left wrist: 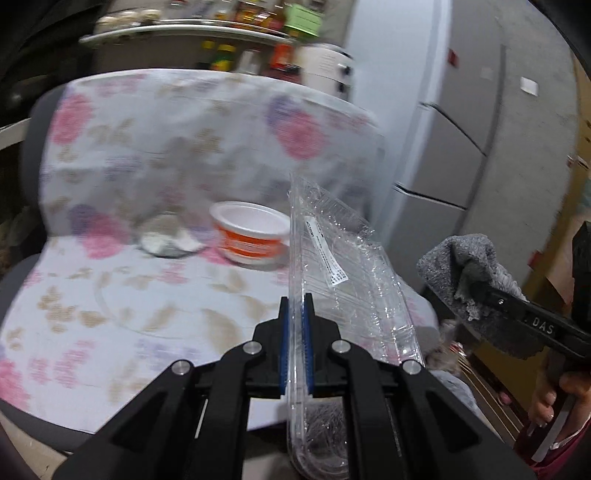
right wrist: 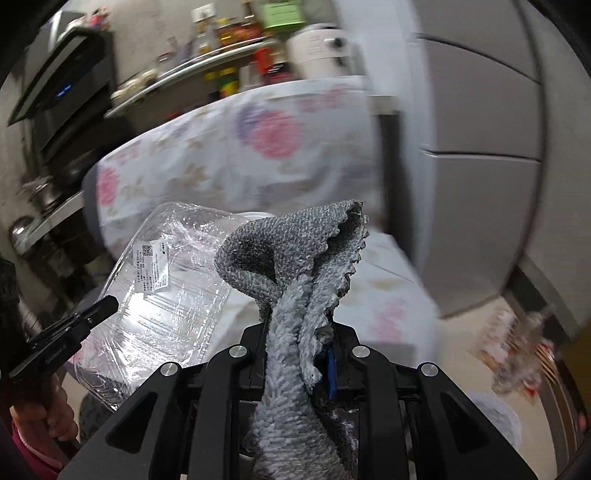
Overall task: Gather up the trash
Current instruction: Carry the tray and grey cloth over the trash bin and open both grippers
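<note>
Left wrist view: the left gripper (left wrist: 296,306) has its fingers (left wrist: 283,332) closed tight on the edge of a clear plastic container (left wrist: 343,273), which stands on edge and rises toward 12 o'clock from the grip. A white printed label (left wrist: 327,254) is stuck to its wall. Beyond it, at 11 o'clock, an orange-and-white cup (left wrist: 251,234) sits on the floral cover (left wrist: 147,155) of a chair seat, with a small glass dish (left wrist: 168,240) of white matter just beside it at 9 o'clock from the cup. At 3 o'clock the right gripper (left wrist: 476,290) holds a grey cloth (left wrist: 469,258); part of a hand (left wrist: 554,402) shows below it. A grey refrigerator (left wrist: 480,110) stands at 1 o'clock.

Right wrist view: the right gripper (right wrist: 295,325) has its fingers narrowed onto the grey cloth (right wrist: 295,266), which bunches up between them and folds over toward 12 o'clock. At 9 o'clock the clear plastic container (right wrist: 159,288) is held clear of the seat, its label (right wrist: 151,266) facing the camera, with the left gripper (right wrist: 107,304) clamped on its lower left edge. The floral cover (right wrist: 229,155) lies behind both items. Blurred shelves with bottles (right wrist: 229,33) sit at 11 o'clock.
</note>
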### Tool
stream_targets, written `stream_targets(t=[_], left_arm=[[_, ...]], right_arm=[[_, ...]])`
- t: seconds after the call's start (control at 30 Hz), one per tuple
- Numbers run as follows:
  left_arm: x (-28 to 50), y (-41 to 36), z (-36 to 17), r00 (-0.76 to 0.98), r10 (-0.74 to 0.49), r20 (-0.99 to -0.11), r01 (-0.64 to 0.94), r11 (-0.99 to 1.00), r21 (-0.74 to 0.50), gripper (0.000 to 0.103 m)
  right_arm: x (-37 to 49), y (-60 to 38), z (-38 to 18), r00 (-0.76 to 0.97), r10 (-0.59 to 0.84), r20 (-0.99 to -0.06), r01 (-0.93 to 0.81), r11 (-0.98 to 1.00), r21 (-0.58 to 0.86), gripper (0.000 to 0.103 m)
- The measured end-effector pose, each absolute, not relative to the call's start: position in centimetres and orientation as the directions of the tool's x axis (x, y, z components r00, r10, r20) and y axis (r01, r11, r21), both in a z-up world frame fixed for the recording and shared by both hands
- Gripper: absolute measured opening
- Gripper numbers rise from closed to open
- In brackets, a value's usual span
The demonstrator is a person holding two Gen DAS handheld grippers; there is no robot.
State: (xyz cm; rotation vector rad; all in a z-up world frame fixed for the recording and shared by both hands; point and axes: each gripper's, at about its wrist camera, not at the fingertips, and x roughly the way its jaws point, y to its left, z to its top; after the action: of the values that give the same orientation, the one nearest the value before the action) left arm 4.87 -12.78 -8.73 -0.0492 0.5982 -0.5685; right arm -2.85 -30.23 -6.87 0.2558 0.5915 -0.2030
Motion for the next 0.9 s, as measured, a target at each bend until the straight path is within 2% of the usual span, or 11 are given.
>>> stream_targets(t=[0.13, 0.3, 0.57, 0.8, 0.9], left_arm=[[3.9, -18.0, -10.4, 0.587, -0.592, -0.552, 0.583, 0.782, -0.219, 0.004], [1.7, -23.8, -11.7, 0.499, -0.641, -0.583, 0.692, 0.7, -0.178, 0.005], [-0.7, -31.2, -15.0, 0.361, -0.655, -0.664, 0.783, 0.6, -0.166, 0.005], [-1.8, -36.9, -19.5, 0.257, -0.617, -0.744, 0.83, 0.535, -0.157, 0.005], [-1.9, -39.6, -21.4, 0.194, -0.595, -0.78, 0.851, 0.497, -0.167, 0.005]], right_arm=[[-7.9, -33.9, -7.6, 0.769, -0.218, -0.601, 0.391, 0.904, 0.172, 0.022], [-13.5, -38.0, -9.1, 0.706, -0.305, -0.639, 0.534, 0.822, 0.198, 0.022], [-18.8, -41.6, -12.1, 0.612, -0.419, -0.671, 0.678, 0.715, 0.173, 0.023], [-20.3, -44.9, -17.4, 0.535, -0.382, -0.753, 0.745, 0.634, 0.208, 0.024], [-20.3, -46.6, -20.1, 0.519, -0.334, -0.787, 0.758, 0.606, 0.243, 0.036]])
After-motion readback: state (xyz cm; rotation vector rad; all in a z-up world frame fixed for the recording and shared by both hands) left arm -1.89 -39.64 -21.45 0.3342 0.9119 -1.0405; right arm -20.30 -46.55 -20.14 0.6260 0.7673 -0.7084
